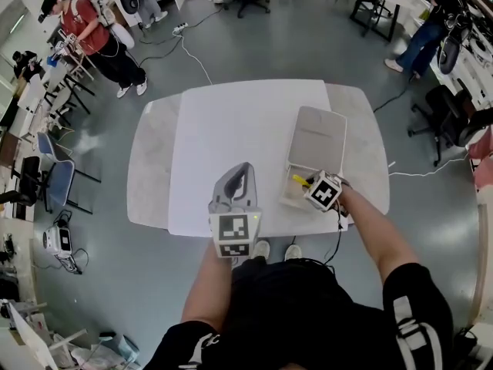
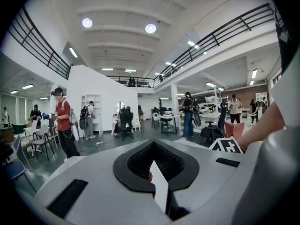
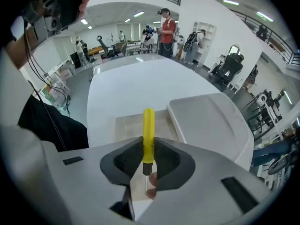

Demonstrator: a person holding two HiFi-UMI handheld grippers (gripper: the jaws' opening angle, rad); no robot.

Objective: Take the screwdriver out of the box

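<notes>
A person is gripping a yellow screwdriver (image 3: 148, 125) by its handle with the right hand-held gripper (image 3: 148, 144), jaws pinching it just above the metal shaft. It is hanging over the open box (image 1: 289, 199), whose lid (image 1: 317, 137) is lying folded back on the white tabletop (image 1: 231, 129), apparently to leave the way up clear. The left hand-held gripper (image 1: 239, 177), jaws together and empty, is idling near the tabletop's front edge, seemingly keeping out of the way.
</notes>
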